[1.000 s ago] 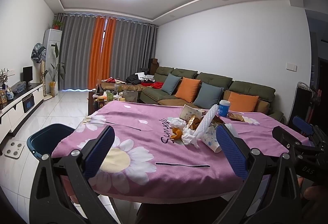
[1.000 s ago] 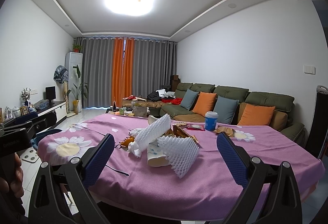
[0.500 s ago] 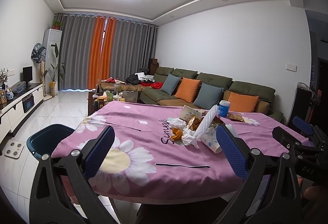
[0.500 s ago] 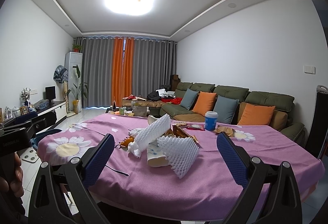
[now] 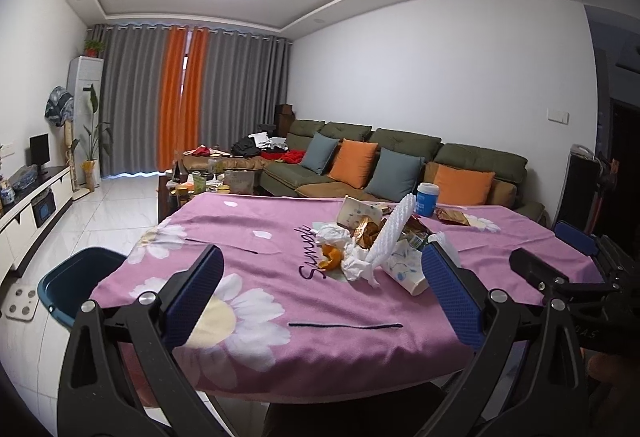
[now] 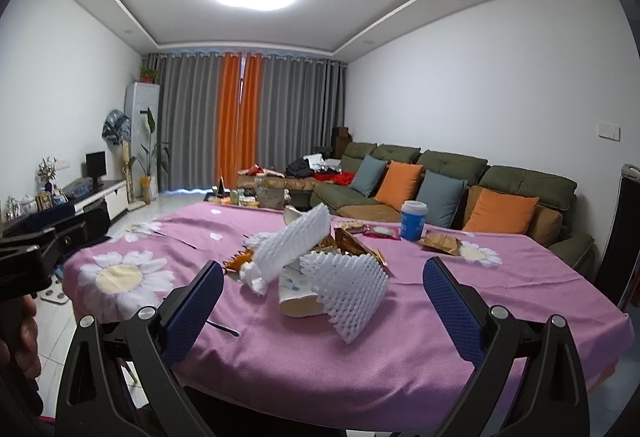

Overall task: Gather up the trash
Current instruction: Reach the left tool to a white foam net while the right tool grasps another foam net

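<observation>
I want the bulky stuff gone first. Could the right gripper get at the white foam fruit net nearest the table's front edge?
Probably yes. The right gripper is open and empty, and the foam net lies straight ahead between its fingers on the purple tablecloth, with nothing in front of it. A paper cup touches its left side.

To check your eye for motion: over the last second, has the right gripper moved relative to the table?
No. In the right wrist view the right gripper frames the foam net and blue cup just as before, jaws open.
</observation>
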